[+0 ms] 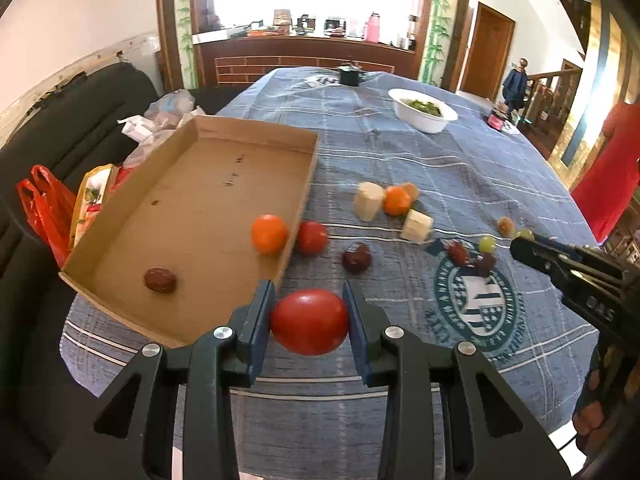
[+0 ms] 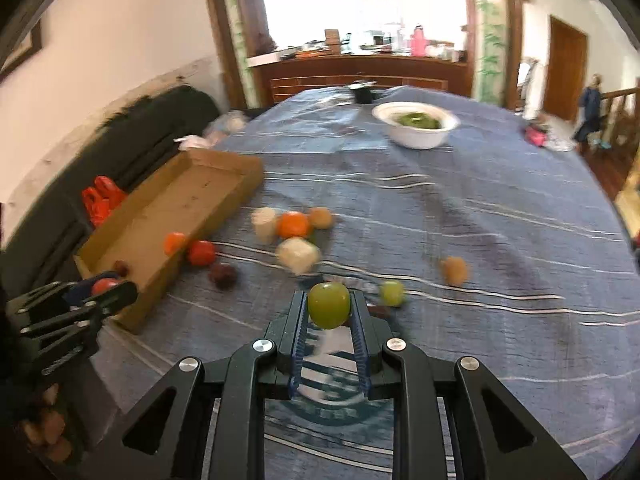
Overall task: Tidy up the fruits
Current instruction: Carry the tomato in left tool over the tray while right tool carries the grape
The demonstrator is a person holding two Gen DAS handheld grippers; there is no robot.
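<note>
Now, keeping the left gripper (image 1: 310, 316) clamped on the red tomato (image 1: 310, 322) and the right gripper (image 2: 329, 312) pinched on the green grape (image 2: 329, 305), carry both above the cardboard tray (image 1: 120, 216) wall before releasing inside.

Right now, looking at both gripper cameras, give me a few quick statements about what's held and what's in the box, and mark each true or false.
1. The left gripper holds a red tomato. True.
2. The right gripper is empty. False: it is shut on a green grape.
3. The cardboard box holds an orange. True.
4. The white bowl sits inside the box. False: it stands apart on the tablecloth.
</note>
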